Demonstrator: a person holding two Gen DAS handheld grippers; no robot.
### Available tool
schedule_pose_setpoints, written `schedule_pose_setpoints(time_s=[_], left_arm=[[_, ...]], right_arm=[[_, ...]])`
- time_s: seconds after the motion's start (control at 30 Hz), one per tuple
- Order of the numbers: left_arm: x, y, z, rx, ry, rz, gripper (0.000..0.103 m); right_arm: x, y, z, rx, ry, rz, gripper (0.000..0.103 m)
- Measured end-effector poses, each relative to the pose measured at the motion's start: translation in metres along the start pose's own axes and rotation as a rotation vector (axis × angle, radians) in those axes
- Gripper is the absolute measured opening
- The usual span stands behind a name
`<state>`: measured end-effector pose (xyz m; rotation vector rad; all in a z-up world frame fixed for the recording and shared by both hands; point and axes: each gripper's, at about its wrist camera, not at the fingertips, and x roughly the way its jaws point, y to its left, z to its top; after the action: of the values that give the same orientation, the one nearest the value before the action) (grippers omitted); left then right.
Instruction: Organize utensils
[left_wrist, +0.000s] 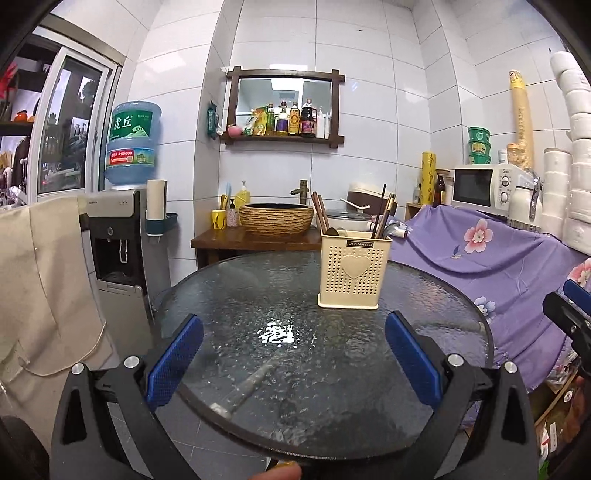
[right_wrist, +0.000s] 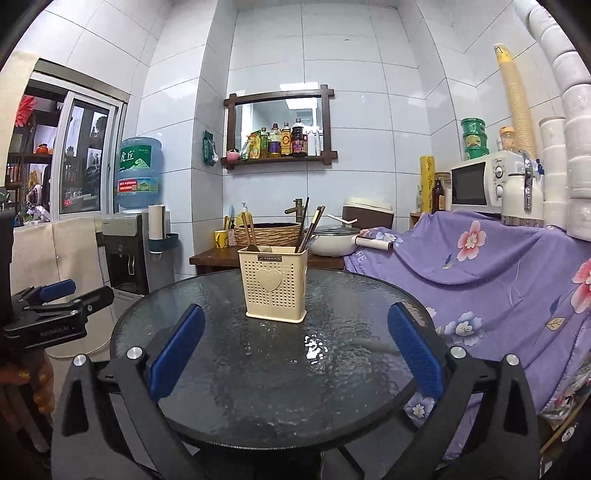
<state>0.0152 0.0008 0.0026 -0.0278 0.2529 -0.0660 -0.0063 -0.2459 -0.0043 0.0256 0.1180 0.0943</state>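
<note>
Utensil holder (left_wrist: 354, 268): lower ends of chopsticks (left_wrist: 320, 212) and spoons hidden inside, count not readable; compartment split not visible. Same in right view, holder (right_wrist: 274, 284) walls cover contents.
Right gripper (left_wrist: 570, 310): cut off by right frame edge in left view, finger spread not readable there.
Left gripper (right_wrist: 55, 295): partly cut by left edge in right view, seen side-on.
Worktop (left_wrist: 332, 387): near rim hidden behind gripper body; objects under glass blurred, unidentifiable.
Shelf bottles (left_wrist: 291, 120): labels too small.
Microwave (right_wrist: 484, 182): base hidden by purple cloth (right_wrist: 480, 266).
</note>
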Motion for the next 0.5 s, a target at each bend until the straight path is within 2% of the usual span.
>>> schedule_pose_setpoints(time_s=[0.17,0.5], left_arm=[[-0.0091,-0.0029,-0.0009,0.011,-0.005,0.012,0.097],[-0.0098,-0.0034,-0.0006,0.0,0.001,0.009,0.097]], right_arm=[[-0.0132,-0.0006,-0.0019,0.009,-0.014,-0.004,0.097],[-0.0055,-0.0044,-0.0033,0.019,0.006,-0.005,0.097]])
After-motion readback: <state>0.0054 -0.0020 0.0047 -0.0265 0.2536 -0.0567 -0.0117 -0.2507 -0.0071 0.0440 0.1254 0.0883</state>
